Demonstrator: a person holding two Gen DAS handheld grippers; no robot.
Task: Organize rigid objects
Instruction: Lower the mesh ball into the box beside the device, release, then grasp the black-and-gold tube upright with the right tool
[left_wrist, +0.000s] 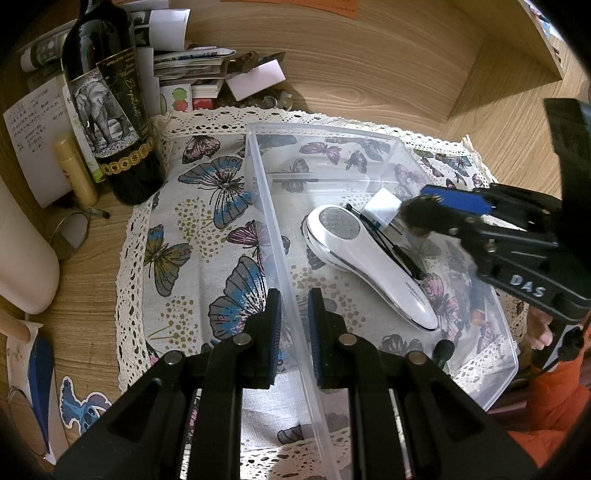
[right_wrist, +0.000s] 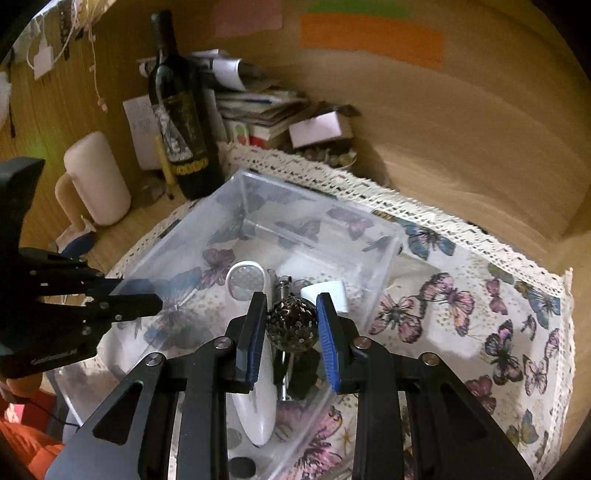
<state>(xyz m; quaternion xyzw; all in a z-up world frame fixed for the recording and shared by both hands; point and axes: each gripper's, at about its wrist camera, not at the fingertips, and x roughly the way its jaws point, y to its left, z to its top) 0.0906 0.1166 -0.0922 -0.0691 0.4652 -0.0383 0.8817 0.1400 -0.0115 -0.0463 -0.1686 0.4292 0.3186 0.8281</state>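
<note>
A clear plastic bin (left_wrist: 369, 133) (right_wrist: 314, 192) stands on a butterfly cloth. In it lie a white handheld device (left_wrist: 373, 258) (right_wrist: 258, 406), a small white box (left_wrist: 384, 206) (right_wrist: 328, 291) and a thin metal rod (right_wrist: 283, 288). My left gripper (left_wrist: 294, 314) straddles the bin's near wall with its fingers close on either side of it. My right gripper (right_wrist: 291, 325) (left_wrist: 424, 206) is shut on a dark perforated metal ball (right_wrist: 292, 328) and holds it above the bin's contents.
A dark wine bottle (left_wrist: 107, 110) (right_wrist: 184, 122) stands at the cloth's left edge, with a cream tube (left_wrist: 75, 170) beside it. Stacked papers and small boxes (left_wrist: 207, 66) lie behind. A white cylinder (right_wrist: 98, 177) stands on the left. A wooden wall rises at the back.
</note>
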